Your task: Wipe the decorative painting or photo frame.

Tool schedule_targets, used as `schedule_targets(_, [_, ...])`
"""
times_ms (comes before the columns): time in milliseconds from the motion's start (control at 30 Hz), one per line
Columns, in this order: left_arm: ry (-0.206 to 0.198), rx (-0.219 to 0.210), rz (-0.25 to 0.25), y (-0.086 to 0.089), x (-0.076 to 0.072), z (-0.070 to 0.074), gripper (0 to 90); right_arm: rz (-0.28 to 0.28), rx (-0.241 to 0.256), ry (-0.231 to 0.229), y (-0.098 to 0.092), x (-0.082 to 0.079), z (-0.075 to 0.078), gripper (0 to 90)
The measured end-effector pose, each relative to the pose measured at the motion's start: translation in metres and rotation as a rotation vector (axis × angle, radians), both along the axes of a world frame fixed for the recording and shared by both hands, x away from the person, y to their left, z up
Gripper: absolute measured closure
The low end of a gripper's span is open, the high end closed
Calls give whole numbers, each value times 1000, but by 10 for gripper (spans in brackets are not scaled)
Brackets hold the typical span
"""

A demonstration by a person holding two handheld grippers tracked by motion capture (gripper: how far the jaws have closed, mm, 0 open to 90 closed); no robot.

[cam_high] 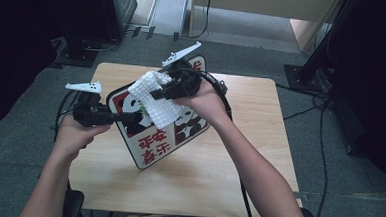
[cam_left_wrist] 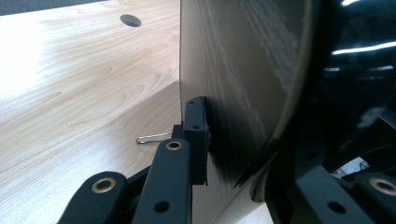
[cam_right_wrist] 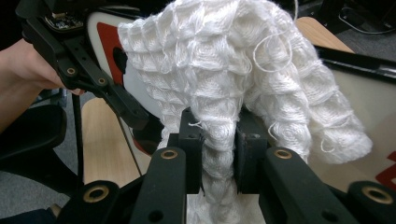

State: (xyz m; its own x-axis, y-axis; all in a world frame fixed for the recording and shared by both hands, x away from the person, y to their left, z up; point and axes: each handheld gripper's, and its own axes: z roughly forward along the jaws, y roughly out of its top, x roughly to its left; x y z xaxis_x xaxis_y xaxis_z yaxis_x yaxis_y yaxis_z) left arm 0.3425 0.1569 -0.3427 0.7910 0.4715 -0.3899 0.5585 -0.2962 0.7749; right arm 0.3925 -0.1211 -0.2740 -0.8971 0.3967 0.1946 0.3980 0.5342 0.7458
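A square tray (cam_high: 154, 146) printed with pandas and red characters is held tilted above the wooden table (cam_high: 260, 122). My left gripper (cam_high: 136, 117) is shut on the tray's left edge; in the left gripper view the tray's dark underside (cam_left_wrist: 243, 70) stands between the jaws. My right gripper (cam_high: 156, 93) is shut on a white waffle-weave cloth (cam_high: 156, 99) that lies against the tray's printed face. In the right gripper view the cloth (cam_right_wrist: 224, 70) bunches between the jaws, with the tray's white and red face (cam_right_wrist: 105, 51) behind it and the left gripper's black arm (cam_right_wrist: 93, 74) at the left.
A small round hole (cam_left_wrist: 130, 20) is set in the table top, and a thin wire clip (cam_left_wrist: 152, 138) lies by the left jaw. Dark equipment stands (cam_high: 84, 47) and cables (cam_high: 325, 120) sit on the grey floor around the table. A chair (cam_right_wrist: 32, 135) is below the table edge.
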Motion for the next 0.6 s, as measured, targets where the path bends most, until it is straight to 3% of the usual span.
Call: schedule_targets(600, [0, -4, 1, 1, 0, -1, 769, 12, 5, 11, -2, -2, -17, 759])
